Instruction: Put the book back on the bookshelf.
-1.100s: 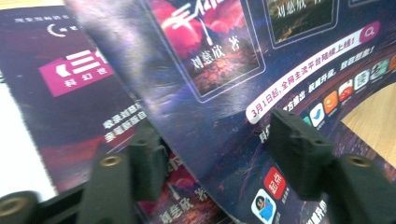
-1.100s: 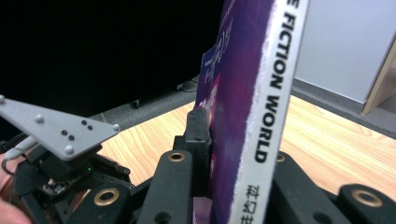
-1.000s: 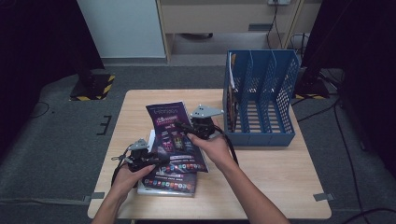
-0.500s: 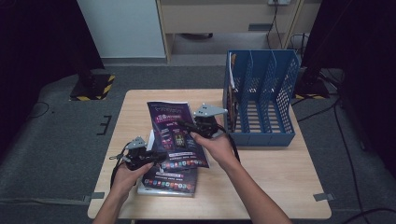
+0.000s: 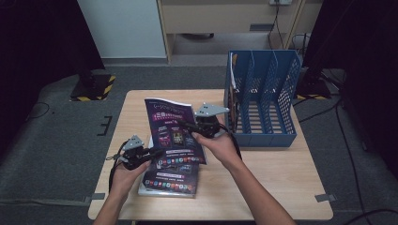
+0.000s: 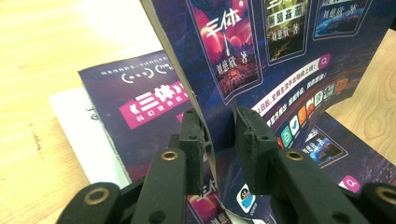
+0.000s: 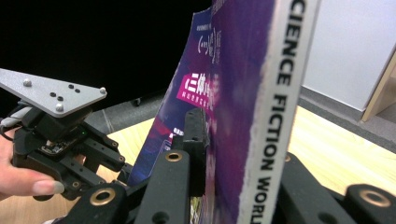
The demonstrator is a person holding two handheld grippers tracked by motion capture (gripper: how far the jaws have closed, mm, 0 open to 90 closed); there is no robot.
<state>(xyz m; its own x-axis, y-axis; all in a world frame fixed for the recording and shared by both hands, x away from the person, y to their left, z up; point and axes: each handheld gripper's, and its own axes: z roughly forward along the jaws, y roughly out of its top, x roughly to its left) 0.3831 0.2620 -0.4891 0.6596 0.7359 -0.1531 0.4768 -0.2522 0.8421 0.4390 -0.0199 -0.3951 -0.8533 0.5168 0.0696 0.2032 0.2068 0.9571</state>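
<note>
The magazine (image 5: 173, 131) stood lifted off the stack (image 5: 170, 180), left of the blue file rack (image 5: 263, 98); your right gripper (image 5: 185, 125) clamped its spine, your left gripper (image 5: 157, 151), jaws just closing, straddled its lower edge; next, carry it upright into a slot

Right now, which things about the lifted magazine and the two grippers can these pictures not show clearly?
- Right gripper, right gripper view: the lifted magazine covers the far jaw.
- Left gripper, left gripper view: whether both pads press the cover is unclear; a small gap seems left on one side.
- Magazines on the table, high view: the lifted magazine and the hands hide part of them; their number is uncertain.
- Blue file rack, high view: its contents are hard to make out.
</note>
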